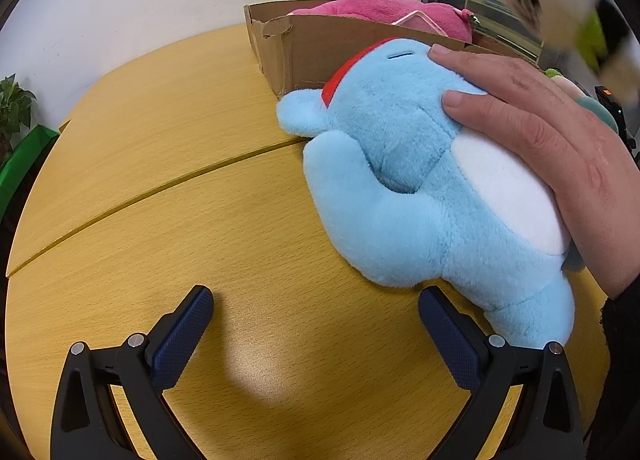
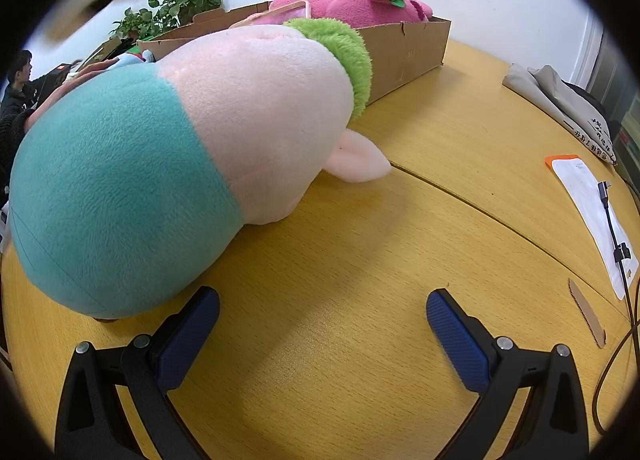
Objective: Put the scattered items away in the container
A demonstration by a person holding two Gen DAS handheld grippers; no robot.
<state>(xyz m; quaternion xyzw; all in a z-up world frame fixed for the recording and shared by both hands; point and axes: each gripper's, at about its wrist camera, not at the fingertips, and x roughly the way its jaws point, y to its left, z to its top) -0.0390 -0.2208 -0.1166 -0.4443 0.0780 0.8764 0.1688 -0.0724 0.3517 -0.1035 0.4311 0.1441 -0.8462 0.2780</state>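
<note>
A light blue plush with a white belly and red collar lies on the wooden table, against the cardboard box. A bare hand rests on it. My left gripper stands open just in front of the plush, its right finger near the plush's foot. In the right wrist view a big teal and pale pink plush with a green ruff lies before the cardboard box. My right gripper is open to the right of its teal end. A pink plush sits in the box.
A blurred white, black and green plush hangs at the top right of the left wrist view. A white packet with orange end, a cable, a cardboard strip and a folded bag lie at the right. Potted plants stand behind.
</note>
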